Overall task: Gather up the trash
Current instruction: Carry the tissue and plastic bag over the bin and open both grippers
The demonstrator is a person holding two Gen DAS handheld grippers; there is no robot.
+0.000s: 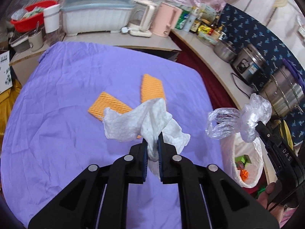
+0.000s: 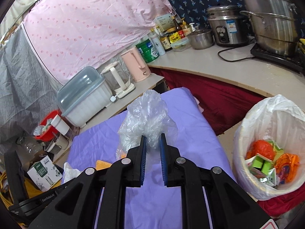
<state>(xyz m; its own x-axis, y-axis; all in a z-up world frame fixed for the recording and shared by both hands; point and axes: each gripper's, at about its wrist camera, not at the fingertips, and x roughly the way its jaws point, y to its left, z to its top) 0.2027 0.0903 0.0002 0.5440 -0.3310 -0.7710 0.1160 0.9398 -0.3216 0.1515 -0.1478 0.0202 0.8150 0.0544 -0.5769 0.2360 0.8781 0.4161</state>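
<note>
My left gripper (image 1: 152, 138) is shut on a crumpled white paper towel (image 1: 137, 122), which hangs above the purple tablecloth (image 1: 66, 99). My right gripper (image 2: 153, 137) is shut on a crumpled clear plastic bag (image 2: 147, 114), also lifted off the table; the same bag (image 1: 238, 122) shows at the right of the left wrist view, above the bin. The white-lined trash bin (image 2: 246, 133) stands on the floor to the right of the table and holds orange and green wrappers. In the left wrist view the bin (image 1: 246, 152) sits below the right gripper.
Two orange ribbed cloths (image 1: 152, 89) lie on the tablecloth beyond the towel. Behind the table stand a dish box (image 1: 97, 17), a glass kettle (image 1: 141, 19) and a pink jug (image 1: 167, 19). A counter at the right carries steel pots (image 2: 270, 17), a rice cooker (image 2: 226, 26) and bottles.
</note>
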